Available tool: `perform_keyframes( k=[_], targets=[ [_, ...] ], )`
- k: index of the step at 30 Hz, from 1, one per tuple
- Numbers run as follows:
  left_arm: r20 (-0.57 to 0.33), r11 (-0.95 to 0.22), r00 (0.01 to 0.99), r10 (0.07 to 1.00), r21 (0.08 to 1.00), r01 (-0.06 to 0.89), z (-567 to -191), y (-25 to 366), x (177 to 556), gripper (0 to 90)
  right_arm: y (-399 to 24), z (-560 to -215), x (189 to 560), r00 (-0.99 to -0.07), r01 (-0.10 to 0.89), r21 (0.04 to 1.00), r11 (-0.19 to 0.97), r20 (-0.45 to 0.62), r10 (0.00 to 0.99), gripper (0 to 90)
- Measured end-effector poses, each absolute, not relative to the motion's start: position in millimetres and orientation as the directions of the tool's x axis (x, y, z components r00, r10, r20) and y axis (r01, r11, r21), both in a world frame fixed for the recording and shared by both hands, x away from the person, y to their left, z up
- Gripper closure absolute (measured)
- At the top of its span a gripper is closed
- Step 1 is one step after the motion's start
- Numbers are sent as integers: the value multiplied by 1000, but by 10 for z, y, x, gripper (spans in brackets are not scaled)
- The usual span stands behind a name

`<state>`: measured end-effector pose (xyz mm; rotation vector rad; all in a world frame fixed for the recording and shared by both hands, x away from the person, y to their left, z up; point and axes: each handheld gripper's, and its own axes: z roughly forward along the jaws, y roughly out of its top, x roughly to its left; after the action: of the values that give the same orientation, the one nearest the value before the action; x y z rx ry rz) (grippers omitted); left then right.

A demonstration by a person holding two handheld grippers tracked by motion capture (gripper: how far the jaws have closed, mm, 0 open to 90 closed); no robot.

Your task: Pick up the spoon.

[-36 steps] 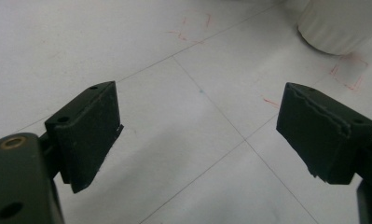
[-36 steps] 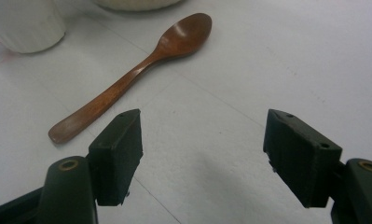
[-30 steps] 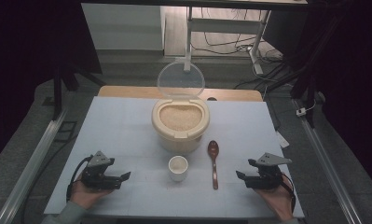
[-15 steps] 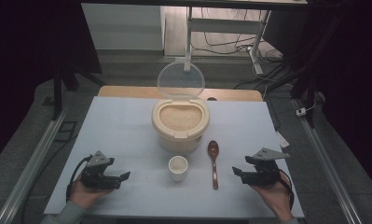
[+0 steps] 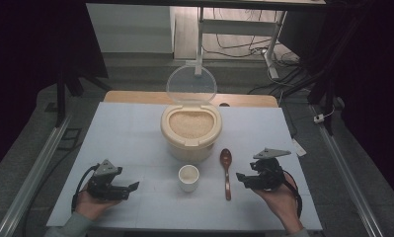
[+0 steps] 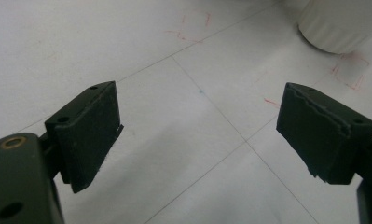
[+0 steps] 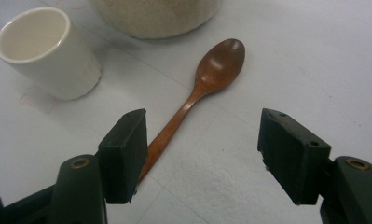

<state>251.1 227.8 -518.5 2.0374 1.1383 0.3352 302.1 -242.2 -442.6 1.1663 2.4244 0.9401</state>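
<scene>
A cream rice container full of rice stands mid-table with its clear lid raised. In front of it are a small white cup and a brown wooden spoon, bowl end away from me. My right gripper hovers just right of the spoon's handle, open; its jaws have just been closing slightly with nothing pressed between them. In the right gripper view the spoon lies on the table below, its handle running under the left jaw, cup beyond. My left gripper rests open at the front left.
The white table sheet carries faint grid lines and red marks. In the left gripper view the open gripper looks over bare sheet, with the cup's base at the top right. Metal rails flank the table.
My right gripper has moved left toward the spoon and lifted a little off the table. The left gripper has stayed where it was.
</scene>
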Motion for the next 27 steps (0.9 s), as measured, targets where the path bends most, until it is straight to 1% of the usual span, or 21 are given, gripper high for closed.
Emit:
perform_keyframes(
  k=[13, 20, 27],
  targets=[
    [-130, -313, 567, 813, 724, 615, -5197, 2276, 2523, 132, -2180, -4394, 3071, -627, 629, 619, 470, 46, 778, 356],
    [-128, -318, 572, 811, 723, 613, -5199, 2272, 2521, 131, -2000, -4490, 3102, -622, 665, 571, 482, 66, 780, 361],
    [-124, -324, 577, 807, 724, 609, -5199, 2267, 2519, 131, -1945, -4610, 3109, -605, 698, 522, 490, 65, 793, 363]
  ],
)
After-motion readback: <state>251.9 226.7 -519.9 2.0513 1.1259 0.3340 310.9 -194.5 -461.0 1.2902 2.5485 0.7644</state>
